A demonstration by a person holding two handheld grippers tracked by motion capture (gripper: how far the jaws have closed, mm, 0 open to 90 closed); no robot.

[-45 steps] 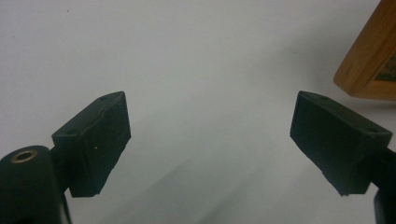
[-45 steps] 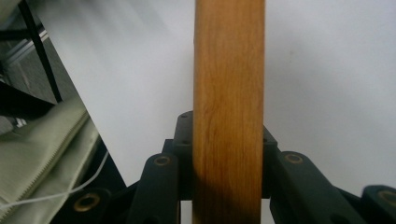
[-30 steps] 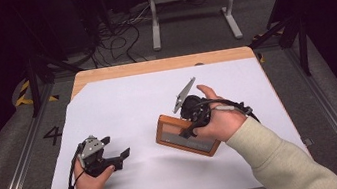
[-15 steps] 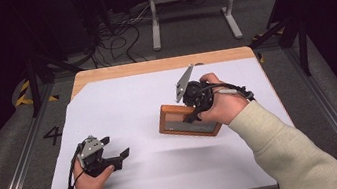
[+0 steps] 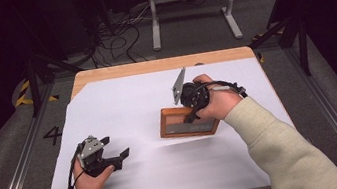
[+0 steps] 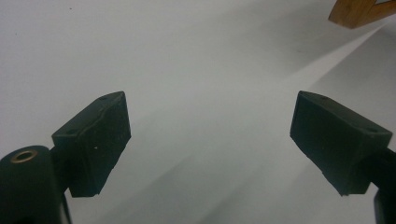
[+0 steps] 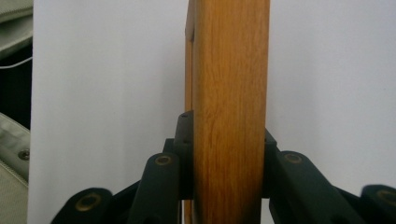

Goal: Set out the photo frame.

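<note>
Wooden frame [image 6: 357,11] cropped at the left gripper view's top corner

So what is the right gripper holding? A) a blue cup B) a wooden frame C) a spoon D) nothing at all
B: in the right gripper view the right gripper has its jaws pressed on both sides of the wooden frame, and the high view shows that frame under the person's right hand.

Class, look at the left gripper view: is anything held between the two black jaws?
No: the left gripper has its jaws wide apart with bare white table between.
</note>
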